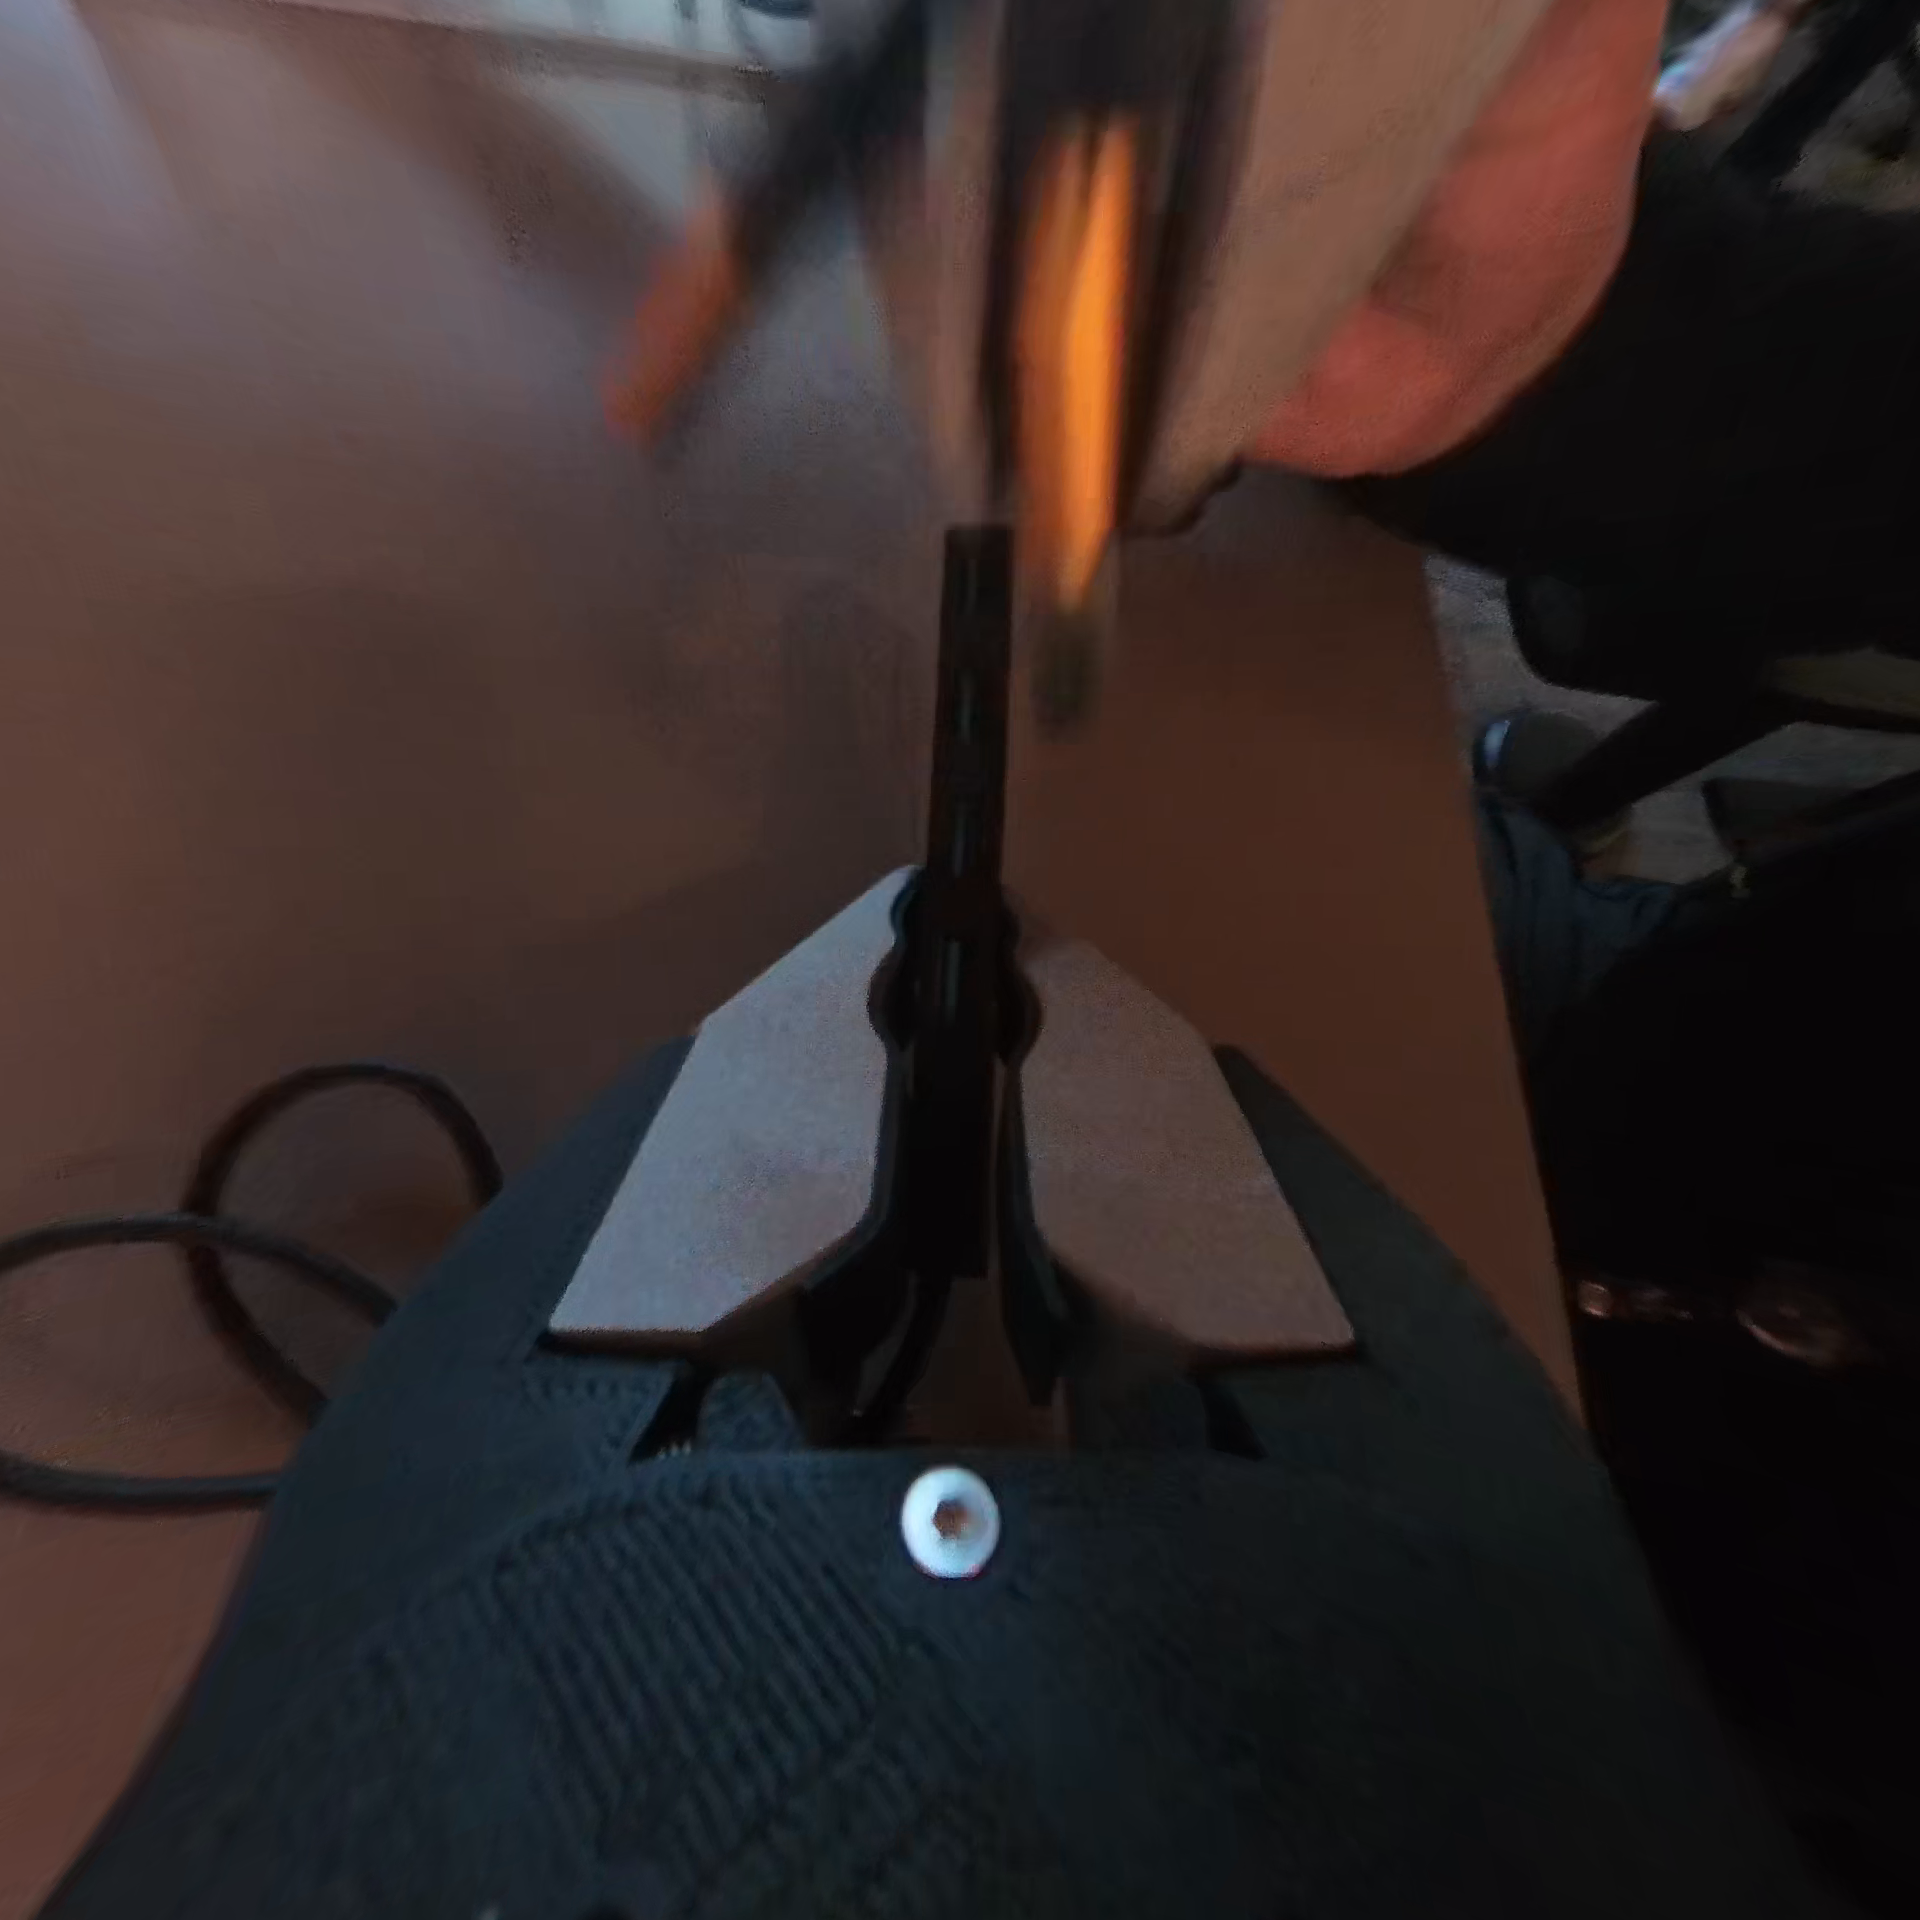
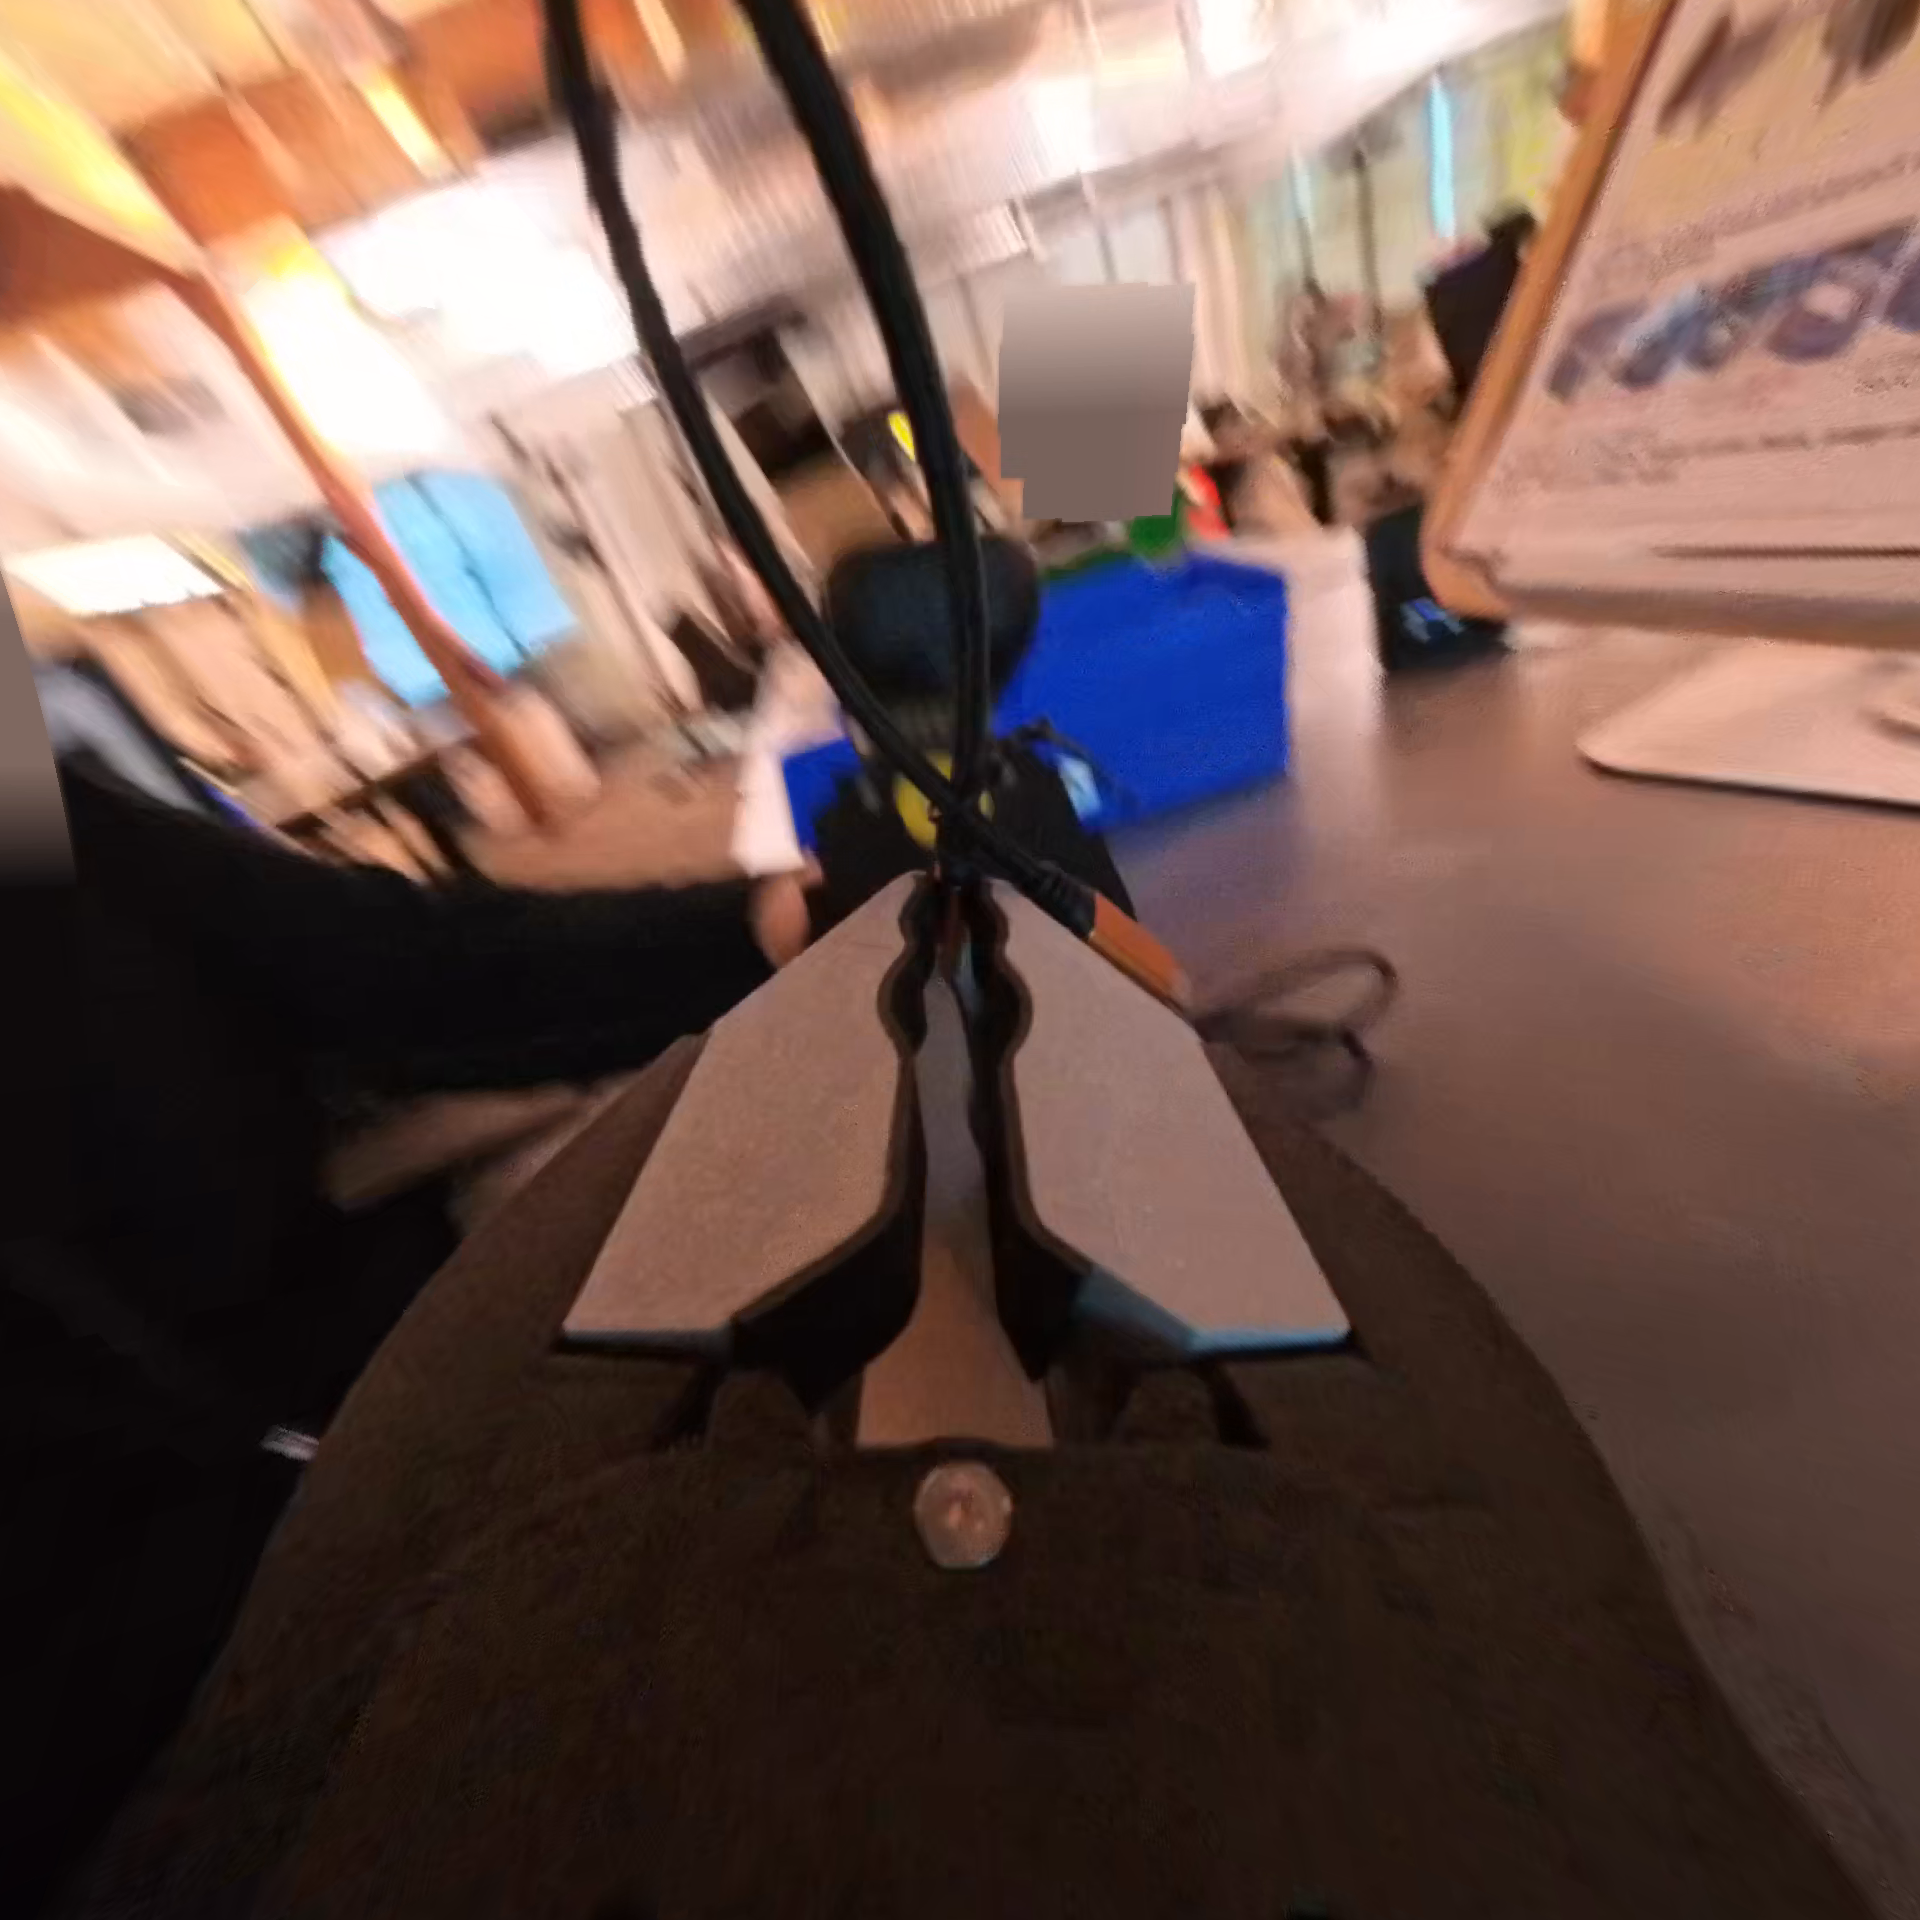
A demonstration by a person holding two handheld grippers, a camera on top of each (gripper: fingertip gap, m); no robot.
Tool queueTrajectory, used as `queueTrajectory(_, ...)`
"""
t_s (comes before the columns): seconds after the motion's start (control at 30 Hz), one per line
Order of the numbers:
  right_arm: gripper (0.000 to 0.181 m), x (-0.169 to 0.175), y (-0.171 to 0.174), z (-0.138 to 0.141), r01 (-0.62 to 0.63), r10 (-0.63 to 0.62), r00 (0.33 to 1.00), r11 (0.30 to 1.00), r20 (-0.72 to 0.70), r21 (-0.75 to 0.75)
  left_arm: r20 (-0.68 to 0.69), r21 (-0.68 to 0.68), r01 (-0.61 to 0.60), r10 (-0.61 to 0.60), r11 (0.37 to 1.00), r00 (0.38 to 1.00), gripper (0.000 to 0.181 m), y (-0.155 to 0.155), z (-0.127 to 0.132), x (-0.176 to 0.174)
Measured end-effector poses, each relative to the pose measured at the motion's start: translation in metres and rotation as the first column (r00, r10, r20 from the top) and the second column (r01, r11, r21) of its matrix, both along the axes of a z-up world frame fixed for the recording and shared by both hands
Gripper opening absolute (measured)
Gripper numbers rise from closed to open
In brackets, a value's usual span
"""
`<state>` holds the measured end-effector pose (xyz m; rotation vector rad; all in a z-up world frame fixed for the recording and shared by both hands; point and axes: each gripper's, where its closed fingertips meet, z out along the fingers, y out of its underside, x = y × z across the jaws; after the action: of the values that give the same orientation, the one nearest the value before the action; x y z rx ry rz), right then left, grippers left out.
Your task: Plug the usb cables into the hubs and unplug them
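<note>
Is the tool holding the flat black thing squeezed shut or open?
Shut. The left tool pinches the thin black flat hub, which sticks out edge-on between its grey fingers.

Dim, warm light; heavy motion blur smears both wide-angle views, edges bowed, bright windows glaring behind.

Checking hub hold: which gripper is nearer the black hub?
Left. The left gripper is clamped on the black hub, which sticks out past its fingertips. The right gripper, blurred, comes in from above beside the hub's far end with an orange-tipped plug.
</note>
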<state>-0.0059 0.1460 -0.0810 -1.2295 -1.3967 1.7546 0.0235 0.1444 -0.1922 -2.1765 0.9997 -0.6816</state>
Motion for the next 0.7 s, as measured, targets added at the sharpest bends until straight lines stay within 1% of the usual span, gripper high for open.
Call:
queueTrajectory(0.03, 0.003, 0.003, 0.005, 0.013, -0.017, 0.013, 0.999, 0.997, -0.051, -0.072, -0.01, -0.028, 0.026, -0.027, 0.999, 1.0, 0.01, -0.004, -0.005, 0.009)
queueTrajectory(0.07, 0.003, 0.002, 0.012, 0.01, 0.028, -0.03, 0.999, 0.998, -0.031, -0.048, -0.024, 0.002, 0.035, -0.035, 0.999, 0.999, 0.009, -0.002, -0.004, 0.016)
queueTrajectory(0.1, 0.004, 0.001, 0.017, 0.003, 0.077, -0.077, 0.997, 0.997, 0.01, 0.011, -0.059, 0.03, 0.031, -0.029, 0.999, 0.998, 0.01, 0.001, -0.004, 0.018)
queueTrajectory(0.17, 0.004, 0.001, 0.017, -0.008, 0.093, -0.101, 0.991, 0.992, 0.085, 0.086, -0.067, 0.085, 0.02, -0.014, 0.996, 0.998, 0.01, 0.007, 0.003, 0.016)
queueTrajectory(0.23, 0.004, 0.004, 0.018, -0.005, 0.11, -0.123, 0.986, 0.987, 0.113, 0.116, -0.076, 0.148, -0.002, 0.013, 0.989, 0.997, 0.01, 0.011, 0.012, 0.005)
queueTrajectory(0.33, 0.004, 0.017, 0.018, 0.021, 0.142, -0.157, 0.984, 0.976, 0.083, 0.162, -0.07, 0.197, -0.06, 0.075, 0.979, 0.995, 0.009, 0.018, 0.02, -0.016)
queueTrajectory(0.4, 0.003, 0.036, 0.026, 0.044, 0.223, -0.246, 0.967, 0.941, 0.061, 0.255, -0.014, 0.203, -0.103, 0.108, 0.974, 0.994, 0.009, 0.022, 0.029, -0.02)
queueTrajectory(0.43, 0.003, 0.048, 0.033, 0.056, 0.282, -0.312, 0.949, 0.907, 0.047, 0.314, 0.007, 0.203, -0.115, 0.116, 0.973, 0.993, 0.009, 0.023, 0.032, -0.021)
queueTrajectory(0.47, 0.003, 0.063, 0.044, 0.068, 0.354, -0.395, 0.918, 0.857, 0.036, 0.374, 0.013, 0.208, -0.122, 0.122, 0.97, 0.992, 0.009, 0.024, 0.034, -0.021)
queueTrajectory(0.5, 0.003, 0.081, 0.057, 0.078, 0.429, -0.488, 0.872, 0.792, 0.029, 0.434, 0.007, 0.216, -0.126, 0.128, 0.968, 0.992, 0.009, 0.025, 0.034, -0.022)
queueTrajectory(0.57, 0.004, 0.126, 0.086, 0.092, 0.556, -0.662, 0.749, 0.647, 0.023, 0.522, -0.011, 0.224, -0.123, 0.129, 0.967, 0.992, 0.009, 0.025, 0.032, -0.022)
queueTrajectory(0.63, 0.003, 0.178, 0.118, 0.096, 0.653, -0.807, 0.59, 0.503, 0.035, 0.566, -0.03, 0.229, -0.121, 0.131, 0.966, 0.991, 0.009, 0.026, 0.029, -0.022)
queueTrajectory(0.67, 0.003, 0.205, 0.135, 0.094, 0.691, -0.868, 0.494, 0.426, 0.048, 0.584, -0.04, 0.234, -0.118, 0.131, 0.965, 0.991, 0.009, 0.026, 0.028, -0.022)
queueTrajectory(0.7, 0.003, 0.23, 0.15, 0.088, 0.713, -0.912, 0.402, 0.364, 0.076, 0.599, -0.048, 0.238, -0.117, 0.132, 0.964, 0.99, 0.009, 0.026, 0.027, -0.022)
